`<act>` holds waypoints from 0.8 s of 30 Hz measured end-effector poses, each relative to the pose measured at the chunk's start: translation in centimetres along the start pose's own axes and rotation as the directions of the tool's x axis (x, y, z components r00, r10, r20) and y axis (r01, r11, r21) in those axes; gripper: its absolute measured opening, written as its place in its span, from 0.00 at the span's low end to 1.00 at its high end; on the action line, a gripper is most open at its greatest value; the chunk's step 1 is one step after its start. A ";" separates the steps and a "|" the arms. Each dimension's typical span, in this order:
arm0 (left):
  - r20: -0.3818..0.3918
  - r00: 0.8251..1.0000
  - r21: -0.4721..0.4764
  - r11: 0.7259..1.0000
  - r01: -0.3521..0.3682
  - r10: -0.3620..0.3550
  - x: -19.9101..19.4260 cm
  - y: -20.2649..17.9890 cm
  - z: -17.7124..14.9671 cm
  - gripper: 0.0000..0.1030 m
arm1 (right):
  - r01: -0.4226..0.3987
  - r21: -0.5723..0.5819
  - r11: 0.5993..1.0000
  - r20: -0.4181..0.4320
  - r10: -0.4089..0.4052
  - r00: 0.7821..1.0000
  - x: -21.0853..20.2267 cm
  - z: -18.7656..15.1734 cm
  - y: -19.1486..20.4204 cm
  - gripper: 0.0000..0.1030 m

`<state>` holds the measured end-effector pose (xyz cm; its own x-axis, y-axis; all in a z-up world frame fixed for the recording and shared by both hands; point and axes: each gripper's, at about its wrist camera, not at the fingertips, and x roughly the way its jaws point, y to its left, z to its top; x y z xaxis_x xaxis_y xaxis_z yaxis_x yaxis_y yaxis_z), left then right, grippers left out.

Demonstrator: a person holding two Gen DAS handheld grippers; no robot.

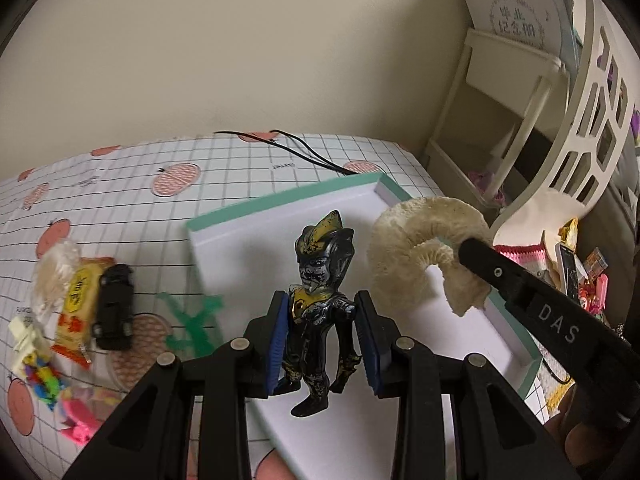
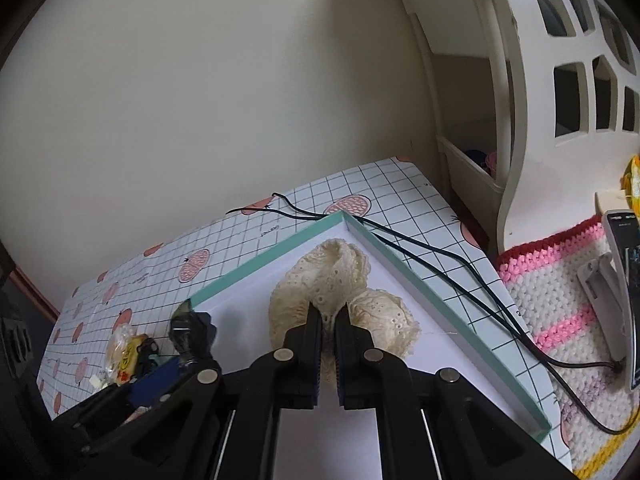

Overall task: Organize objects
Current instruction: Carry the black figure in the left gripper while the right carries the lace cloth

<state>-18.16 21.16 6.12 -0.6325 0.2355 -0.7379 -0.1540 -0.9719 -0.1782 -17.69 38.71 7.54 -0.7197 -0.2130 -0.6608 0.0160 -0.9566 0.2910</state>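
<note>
A black and gold action figure [image 1: 316, 312] stands upright between the blue pads of my left gripper [image 1: 322, 300], which is shut on its torso. Its foot is just above the white floor of a teal-rimmed tray [image 1: 280, 200]. My right gripper [image 2: 329, 316] is shut on a cream lace scrunchie [image 2: 332, 276] and holds it over the same tray [image 2: 260, 264]. In the left wrist view the scrunchie [image 1: 404, 248] hangs as a ring from the right gripper [image 1: 470, 246], to the figure's right. The figure's head [image 2: 188, 320] and the left gripper [image 2: 176, 360] show at lower left in the right wrist view.
Left of the tray on the grid-patterned tablecloth lie a black toy car [image 1: 114, 308], a yellow snack packet [image 1: 78, 312], a green plastic piece [image 1: 192, 320] and pink bits [image 1: 78, 420]. Black cables [image 2: 420, 252] cross the tray's far corner. A white shelf [image 1: 500, 120] and a crocheted mat [image 2: 560, 300] lie to the right.
</note>
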 end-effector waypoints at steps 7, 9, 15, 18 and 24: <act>-0.061 0.998 -0.021 1.000 -0.015 0.014 2.5 -0.5 0.2 0.34 | 0.006 -0.010 1.000 -0.033 -0.006 0.999 2.1 -0.2 0.3 0.06; -0.075 0.997 -0.012 1.000 -0.020 0.019 2.9 -0.6 0.0 0.34 | 0.009 -0.008 1.000 -0.043 -0.009 0.999 2.5 -0.4 0.3 0.06; -0.101 0.994 0.040 0.999 -0.035 0.038 3.5 -1.4 -0.3 0.36 | 0.006 0.006 1.000 -0.086 -0.005 0.996 3.6 -1.0 0.1 0.08; -0.118 0.991 0.068 0.996 -0.052 0.060 3.7 -1.4 -0.6 0.38 | 0.005 0.004 1.000 -0.092 -0.005 0.996 3.7 -1.1 0.2 0.10; -0.122 0.989 0.062 0.995 -0.074 0.081 3.8 -0.4 -0.6 0.40 | 0.000 -0.011 1.000 -0.114 -0.001 0.994 4.1 -1.5 1.2 0.10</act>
<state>-20.08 22.43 3.03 -0.5453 0.1545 -0.8239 -0.1537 -0.9846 -0.0829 -19.57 36.39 4.16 -0.6362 -0.2333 -0.7354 0.0235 -0.9586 0.2837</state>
